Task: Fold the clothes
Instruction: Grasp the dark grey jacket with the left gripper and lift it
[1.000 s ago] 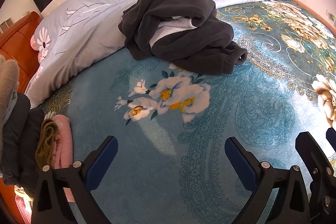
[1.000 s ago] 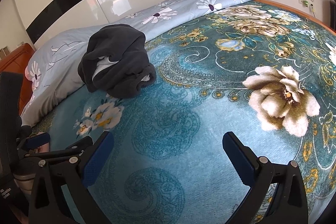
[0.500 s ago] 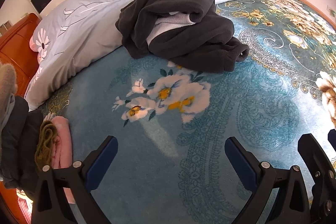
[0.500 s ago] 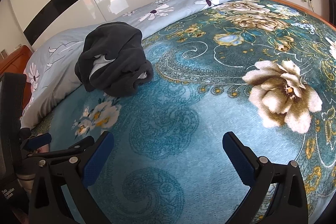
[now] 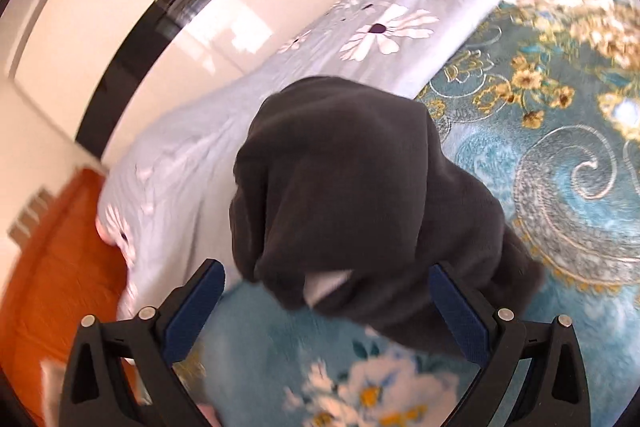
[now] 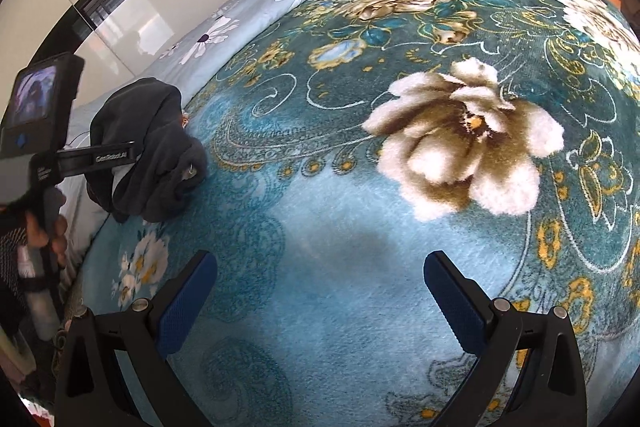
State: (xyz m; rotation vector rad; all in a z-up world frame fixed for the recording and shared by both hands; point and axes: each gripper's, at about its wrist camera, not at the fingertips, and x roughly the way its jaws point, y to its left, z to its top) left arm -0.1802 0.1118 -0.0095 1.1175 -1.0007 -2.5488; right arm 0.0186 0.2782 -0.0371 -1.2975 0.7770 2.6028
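Over the last second the left gripper [image 5: 326, 299] has closed in on the crumpled dark grey fleece garment [image 5: 360, 187]: a second ago the heap sat well beyond its blue pads, and now it fills the middle of the left wrist view, its near edge lying between the two fingers. The jaws stand wide apart and pinch nothing, and the picture is smeared by motion. From that, the reach for a hold on the cloth looks under way rather than finished.

The garment lies bunched in a mound on the teal plush floral blanket [image 6: 360, 267], up against the pale blue daisy-print duvet [image 5: 192, 163] at its left. It is rumpled, not flat and not folded; a sliver of pale lining [image 5: 326, 283] shows at the near fold. Which part is sleeve, hem or collar cannot be told.

Further right, the right gripper [image 6: 320, 291] hangs over bare blanket, well apart from the garment, its jaws also wide and empty. Its view has shifted little, and catches the left gripper's handle in the person's hand [image 6: 48, 227].
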